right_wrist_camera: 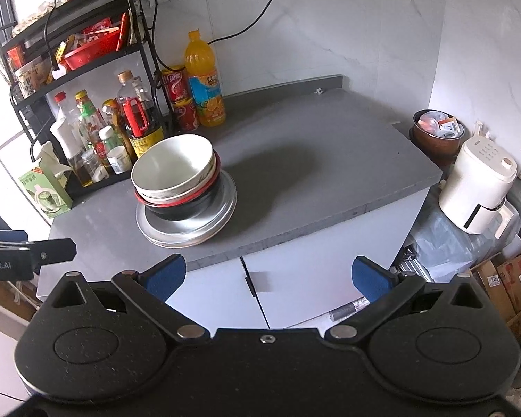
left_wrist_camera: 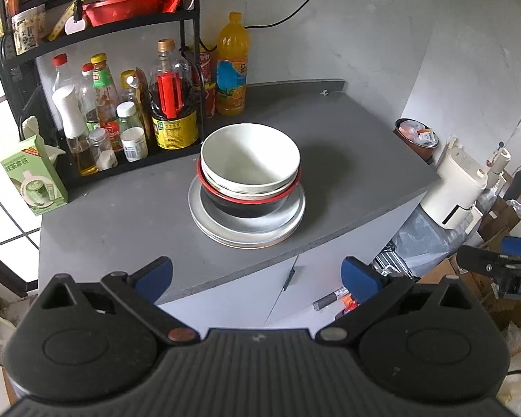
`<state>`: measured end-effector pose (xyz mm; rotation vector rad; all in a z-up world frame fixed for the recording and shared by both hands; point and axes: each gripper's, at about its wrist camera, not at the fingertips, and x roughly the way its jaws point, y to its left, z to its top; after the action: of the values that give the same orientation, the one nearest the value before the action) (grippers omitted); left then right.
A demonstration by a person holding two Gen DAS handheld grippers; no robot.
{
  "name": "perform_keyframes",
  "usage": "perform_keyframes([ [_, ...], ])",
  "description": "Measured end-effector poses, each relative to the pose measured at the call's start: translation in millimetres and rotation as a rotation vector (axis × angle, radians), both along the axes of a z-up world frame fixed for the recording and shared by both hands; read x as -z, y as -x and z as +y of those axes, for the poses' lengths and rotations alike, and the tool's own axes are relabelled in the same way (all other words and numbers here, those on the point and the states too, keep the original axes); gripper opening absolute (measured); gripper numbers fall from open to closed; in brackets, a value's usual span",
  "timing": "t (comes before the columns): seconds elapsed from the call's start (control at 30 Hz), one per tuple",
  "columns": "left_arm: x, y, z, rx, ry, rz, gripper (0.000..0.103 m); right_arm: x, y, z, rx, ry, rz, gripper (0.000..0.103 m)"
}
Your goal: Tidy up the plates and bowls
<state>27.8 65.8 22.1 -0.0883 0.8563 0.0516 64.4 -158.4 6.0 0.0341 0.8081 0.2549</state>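
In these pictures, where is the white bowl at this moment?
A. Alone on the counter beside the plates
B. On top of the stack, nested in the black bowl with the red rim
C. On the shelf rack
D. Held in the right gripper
B: the white bowl sits nested in the black bowl, which stands on the plates; both grippers are open and empty.

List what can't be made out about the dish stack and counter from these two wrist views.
- Plate count: silver plates show only rims in both views; the black bowl covers the rest.
- Bowl count: white bowl nests over others, and the sides are hidden.
- Bottle labels on the rack: too small.
- Cabinet below the counter: blocked by the left gripper and right gripper.
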Motion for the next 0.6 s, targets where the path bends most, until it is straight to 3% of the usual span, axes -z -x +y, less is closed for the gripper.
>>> perform_keyframes([
  [0.3, 1, -3, 0, 0.006, -0.008, 0.0, 0.102, -3, 2, -3, 0.01, 0.037, -0.033, 0.103],
  [0.6, 0, -3, -5, 0.014, 0.002, -0.004, 0.102, -3, 6, -10, 0.013, 0.005, -0.031, 0.103],
])
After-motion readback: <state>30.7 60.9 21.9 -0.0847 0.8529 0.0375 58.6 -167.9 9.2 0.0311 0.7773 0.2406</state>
